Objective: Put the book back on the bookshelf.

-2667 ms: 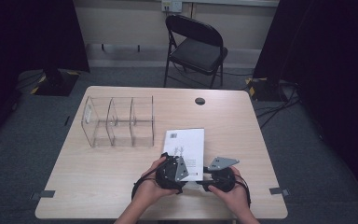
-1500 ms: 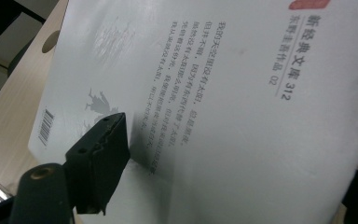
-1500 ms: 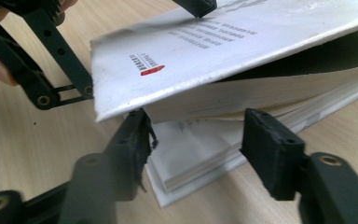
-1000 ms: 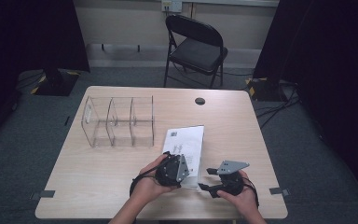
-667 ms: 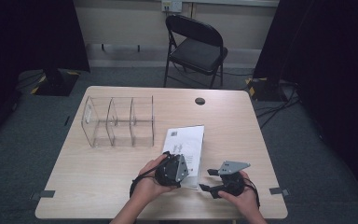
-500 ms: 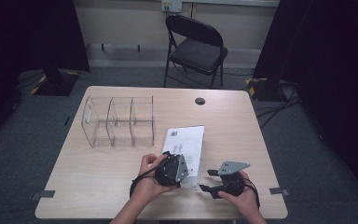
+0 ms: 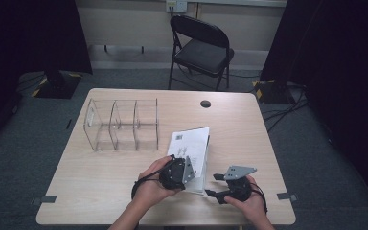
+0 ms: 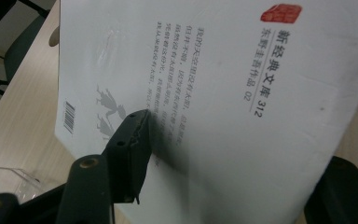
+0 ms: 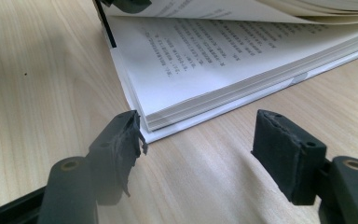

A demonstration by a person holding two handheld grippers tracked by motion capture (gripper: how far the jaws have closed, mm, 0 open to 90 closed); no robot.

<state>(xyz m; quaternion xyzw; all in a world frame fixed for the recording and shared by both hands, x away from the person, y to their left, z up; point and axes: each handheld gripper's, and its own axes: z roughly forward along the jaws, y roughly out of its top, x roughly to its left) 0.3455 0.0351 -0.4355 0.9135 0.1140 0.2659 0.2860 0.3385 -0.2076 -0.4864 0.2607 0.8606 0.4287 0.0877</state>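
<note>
Left gripper [image 7: 188,168] jaws just closing, clamped on book [image 7: 191,143] cover; right gripper [image 9: 200,135] jaws apart, empty

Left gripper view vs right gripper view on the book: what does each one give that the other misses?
Left gripper view alone: the book's white back cover with its barcode, red seal and vertical print, raised between the left gripper jaws, which have just been closing on it. Right gripper view alone: the printed inner pages, the page stack's edge, and the right gripper open, level with the table, beside the book's corner. Both: the same book, part lifted, on the wood table.
</note>
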